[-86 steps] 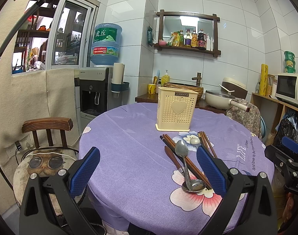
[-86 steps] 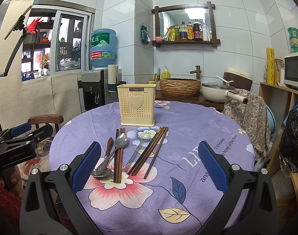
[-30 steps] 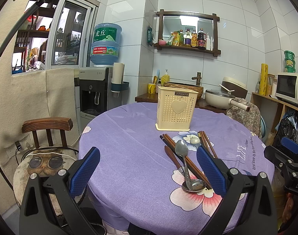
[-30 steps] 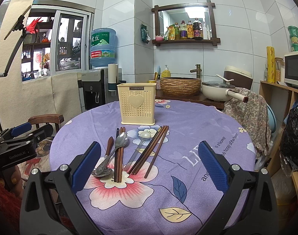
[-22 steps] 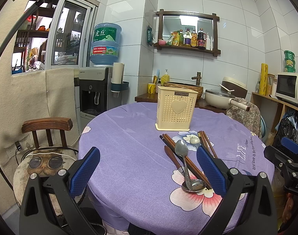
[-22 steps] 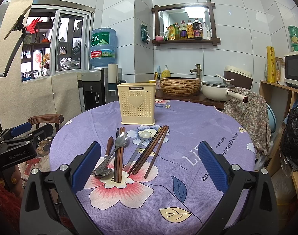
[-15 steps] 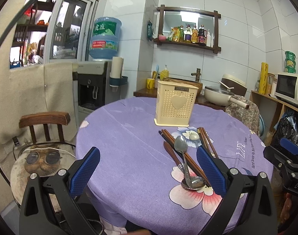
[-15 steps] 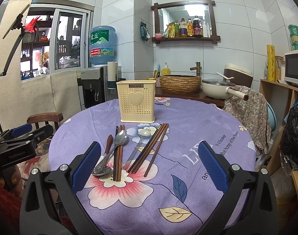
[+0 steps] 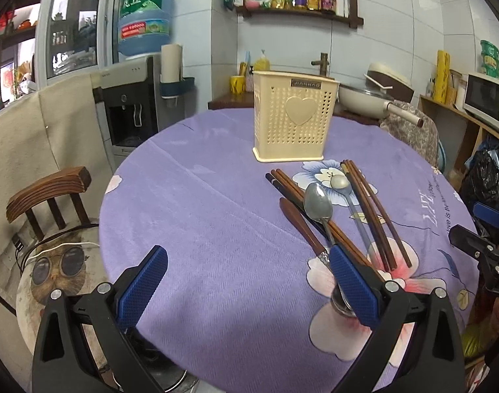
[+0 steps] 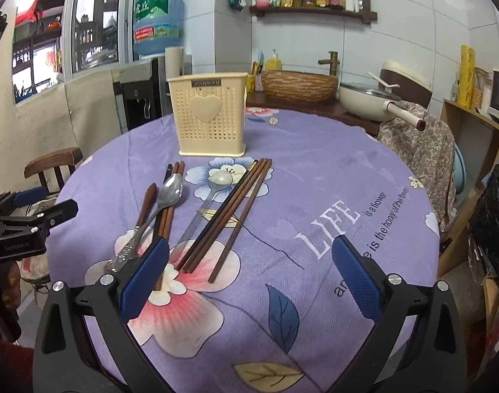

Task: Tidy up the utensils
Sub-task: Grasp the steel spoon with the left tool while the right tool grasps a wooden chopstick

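Left wrist view: left gripper (image 9: 246, 281) spread wide, empty, low over the table edge; spoons (image 9: 318, 201) and chopsticks (image 9: 369, 209) lie before the cream utensil holder (image 9: 293, 121), ready for loading

Right wrist view: right gripper (image 10: 249, 275) likewise spread, nearest the loose chopsticks (image 10: 239, 209)

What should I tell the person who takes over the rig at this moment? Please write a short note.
Left gripper: open, empty, low over the table's near edge.
Right gripper: open, empty, beside the utensils.
Cream holder stands upright at the far side of the purple tablecloth.
Chopsticks and spoons lie flat in front of it.
Done: nothing visibly in the holder.
Left: move every utensil into the holder.
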Tool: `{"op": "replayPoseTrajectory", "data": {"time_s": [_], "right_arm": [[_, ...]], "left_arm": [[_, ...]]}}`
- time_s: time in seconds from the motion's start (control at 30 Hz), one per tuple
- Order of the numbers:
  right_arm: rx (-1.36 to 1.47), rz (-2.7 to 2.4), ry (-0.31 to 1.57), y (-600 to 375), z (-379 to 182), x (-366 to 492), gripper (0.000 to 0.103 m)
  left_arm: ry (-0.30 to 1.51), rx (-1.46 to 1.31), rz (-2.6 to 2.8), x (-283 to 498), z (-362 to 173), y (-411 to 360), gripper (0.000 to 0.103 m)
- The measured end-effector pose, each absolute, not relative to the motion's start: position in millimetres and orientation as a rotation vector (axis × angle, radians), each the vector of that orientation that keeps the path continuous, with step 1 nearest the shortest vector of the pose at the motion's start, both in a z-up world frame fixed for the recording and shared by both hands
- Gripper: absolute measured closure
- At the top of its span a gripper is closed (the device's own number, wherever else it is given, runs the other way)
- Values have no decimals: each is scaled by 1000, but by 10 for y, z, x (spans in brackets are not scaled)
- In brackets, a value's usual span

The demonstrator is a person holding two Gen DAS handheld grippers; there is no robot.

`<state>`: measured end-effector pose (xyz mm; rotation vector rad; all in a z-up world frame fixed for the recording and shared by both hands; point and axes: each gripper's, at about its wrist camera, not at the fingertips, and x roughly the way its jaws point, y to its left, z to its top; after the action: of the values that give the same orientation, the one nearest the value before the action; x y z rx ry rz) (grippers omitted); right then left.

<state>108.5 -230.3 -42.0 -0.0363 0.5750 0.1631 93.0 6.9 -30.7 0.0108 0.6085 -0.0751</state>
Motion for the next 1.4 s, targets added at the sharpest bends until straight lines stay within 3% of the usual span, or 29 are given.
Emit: {"op": "replayPoseTrajectory", "data": {"time_s": [0.27,0.4,0.53,0.67,0.93,1.4], "right_arm": [[23,129,686,-2452,-421,1844,6],[70,145,786,-2440,-496,2270,25],[125,154,870,-2431,-607,2581,39],[114,146,882,-2360,-638,2740,46],[108,112,938,-2288,-769,2936,63],[13,47,935,-2194,-811,3309,74]], "left_arm": [[695,-25,-99,1476,-302,102,6],[726,2,-93,1666,-309,70,7],[790,-25,-131,1780,-369,37,22],[830,-46,-160,1833,-439,-7,37],[829,-45,-159,1857,-445,-14,38],[833,-20,-183,1877,-466,-129,38]]}}
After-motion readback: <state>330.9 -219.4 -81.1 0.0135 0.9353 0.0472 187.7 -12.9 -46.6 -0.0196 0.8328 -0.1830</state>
